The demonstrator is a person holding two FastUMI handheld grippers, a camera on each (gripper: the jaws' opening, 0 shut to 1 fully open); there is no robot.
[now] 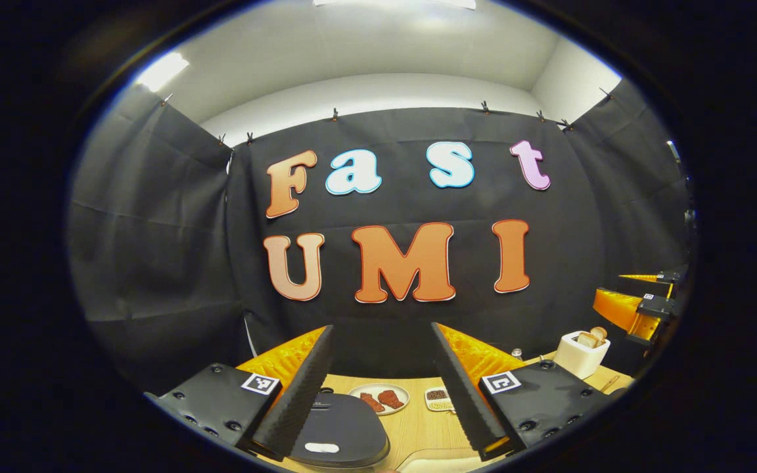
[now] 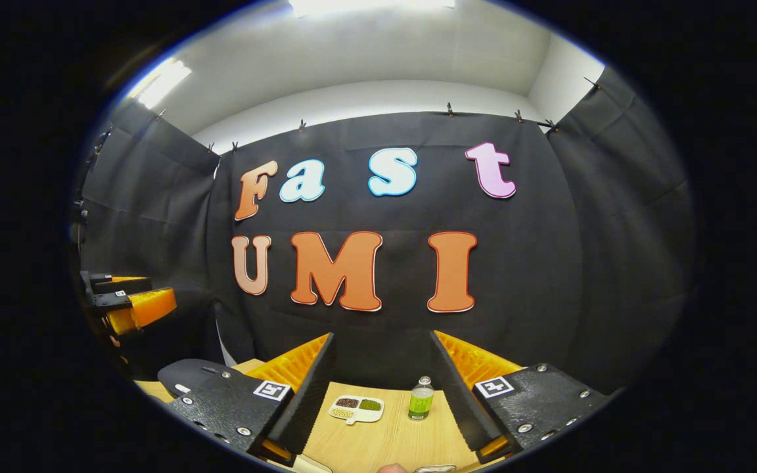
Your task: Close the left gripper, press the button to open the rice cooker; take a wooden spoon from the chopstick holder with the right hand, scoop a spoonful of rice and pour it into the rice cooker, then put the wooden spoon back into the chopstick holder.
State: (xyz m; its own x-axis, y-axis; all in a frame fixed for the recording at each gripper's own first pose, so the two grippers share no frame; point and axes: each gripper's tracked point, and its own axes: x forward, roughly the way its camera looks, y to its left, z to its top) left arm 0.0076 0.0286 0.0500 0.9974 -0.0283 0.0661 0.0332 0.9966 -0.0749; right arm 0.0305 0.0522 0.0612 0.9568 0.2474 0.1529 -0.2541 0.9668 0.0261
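Observation:
The rice cooker point(image 1: 339, 430), dark with its lid down, sits on the wooden table just below and between the fingers of my left gripper point(image 1: 382, 335), which is open and empty. A white chopstick holder point(image 1: 581, 355) with wooden handles sticking out stands at the table's right. A small divided dish point(image 1: 437, 398) of grains lies in the middle. My right gripper point(image 2: 380, 338) is open and empty, held above the table, with the divided dish point(image 2: 357, 407) ahead of it. The cooker's edge point(image 2: 184, 376) appears at the left of the right gripper view.
A plate point(image 1: 378, 399) with reddish-brown pieces lies beside the divided dish. A small green bottle point(image 2: 421, 399) stands right of that dish. The right gripper point(image 1: 628, 292) hangs above the holder; the left gripper point(image 2: 125, 295) hangs at the far left. Black cloth walls surround the table point(image 2: 391, 440).

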